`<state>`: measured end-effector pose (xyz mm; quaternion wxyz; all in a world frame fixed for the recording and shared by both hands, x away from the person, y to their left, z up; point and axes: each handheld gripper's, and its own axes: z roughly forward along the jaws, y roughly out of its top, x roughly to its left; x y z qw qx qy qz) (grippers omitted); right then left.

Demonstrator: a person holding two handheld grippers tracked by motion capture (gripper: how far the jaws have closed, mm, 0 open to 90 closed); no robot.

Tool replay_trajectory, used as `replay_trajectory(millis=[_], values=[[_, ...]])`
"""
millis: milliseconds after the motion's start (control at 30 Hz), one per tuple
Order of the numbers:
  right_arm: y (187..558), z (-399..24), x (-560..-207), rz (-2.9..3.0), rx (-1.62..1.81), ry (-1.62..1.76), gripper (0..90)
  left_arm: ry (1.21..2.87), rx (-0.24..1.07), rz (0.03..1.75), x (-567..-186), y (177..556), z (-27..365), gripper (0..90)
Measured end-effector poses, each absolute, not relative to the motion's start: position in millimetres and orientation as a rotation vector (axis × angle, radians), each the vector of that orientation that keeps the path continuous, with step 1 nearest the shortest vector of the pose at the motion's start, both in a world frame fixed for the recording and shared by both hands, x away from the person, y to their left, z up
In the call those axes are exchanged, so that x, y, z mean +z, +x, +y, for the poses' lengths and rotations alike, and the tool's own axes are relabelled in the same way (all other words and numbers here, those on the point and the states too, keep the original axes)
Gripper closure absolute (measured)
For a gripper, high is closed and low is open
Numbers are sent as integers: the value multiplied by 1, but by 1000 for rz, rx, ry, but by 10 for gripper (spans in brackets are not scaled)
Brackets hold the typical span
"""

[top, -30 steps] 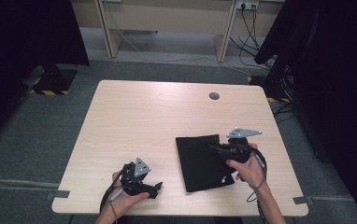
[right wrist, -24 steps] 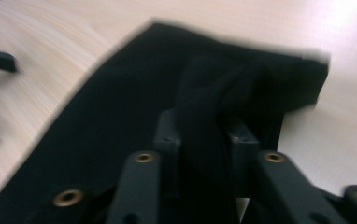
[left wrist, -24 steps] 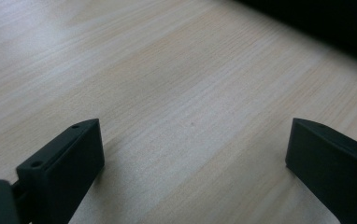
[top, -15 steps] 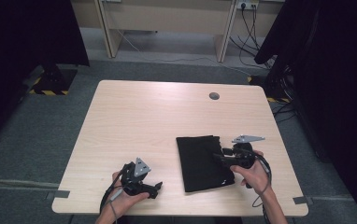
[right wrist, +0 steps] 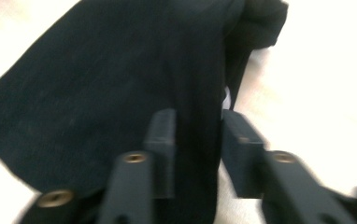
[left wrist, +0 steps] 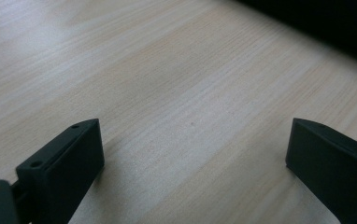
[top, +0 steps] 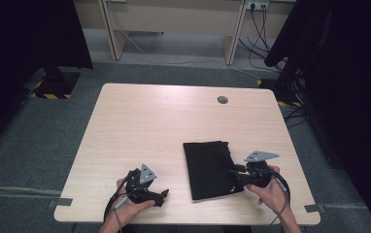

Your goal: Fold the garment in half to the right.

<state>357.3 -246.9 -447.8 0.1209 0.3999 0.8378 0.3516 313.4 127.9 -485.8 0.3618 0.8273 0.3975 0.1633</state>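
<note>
My right tool (right wrist: 197,154) has been closing on the right edge of the soft, limp folded black cloth (top: 208,167) lying on the table (top: 149,121); my left tool (left wrist: 190,158) rests spread.

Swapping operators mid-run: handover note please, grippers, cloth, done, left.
Left gripper: open, nothing between its jaws, resting on the table near the front-left edge, apart from the cloth.
Right gripper: at the right edge of the black cloth; its jaws have just been closing, with a ridge of cloth between them. Whether the pads already pinch it is unclear, the picture is blurred.
Cloth: folded into a rough rectangle, lying flat, front right of centre.
Done: a fold, by the look of it.
Left: probably confirm the grip, then make the next fold.
</note>
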Motion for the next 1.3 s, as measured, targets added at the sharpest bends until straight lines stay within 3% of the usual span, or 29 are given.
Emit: replay_trajectory(millis=[100,333,467,667,1000,1300], values=[[353,-253,-447,2444,1061,1159,840,2134,422,1022,-486,314,128,31],[339,-266,-439,2415,1085,1141,854,2132,420,1023,-486,313,128,30],[338,-271,-450,2425,1042,1178,767,2133,420,1023,-486,313,128,30],[335,-279,-453,2393,1043,1235,568,2139,413,1006,-486,313,130,31],[320,-274,-451,2394,1094,1192,359,2139,412,1016,-486,308,143,21],[309,-274,-453,2358,1115,1183,304,2134,421,1046,-486,306,154,0]])
